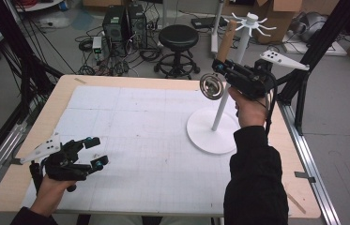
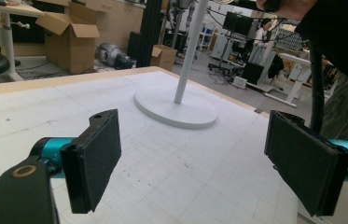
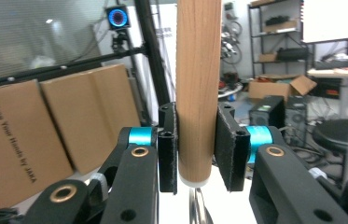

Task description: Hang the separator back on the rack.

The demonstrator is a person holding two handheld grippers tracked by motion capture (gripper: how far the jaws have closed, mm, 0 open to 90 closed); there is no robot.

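A utensil with a wooden handle (image 1: 225, 41) and a round shiny metal head (image 1: 211, 86) is held in the air above the table's far right. My right gripper (image 1: 219, 66) is shut on the handle (image 3: 198, 84) near its lower end, and the handle stands upright between the pads (image 3: 168, 144). Just behind it rises a white stand (image 1: 219, 110) with hooked arms (image 1: 251, 21) at its top and a round base (image 1: 212, 129). At the near left, my left gripper (image 1: 96, 151) rests low over the mat, open with nothing between its jaws (image 2: 195, 163). The stand's base (image 2: 176, 109) lies ahead of it.
A white gridded mat (image 1: 140, 140) covers most of the wooden table (image 1: 60, 91). Beyond the far edge stand a black stool (image 1: 178, 37), computer towers (image 1: 125, 23) amid floor cables, and cardboard boxes (image 1: 276, 11). Black frame posts (image 1: 320, 42) flank the table.
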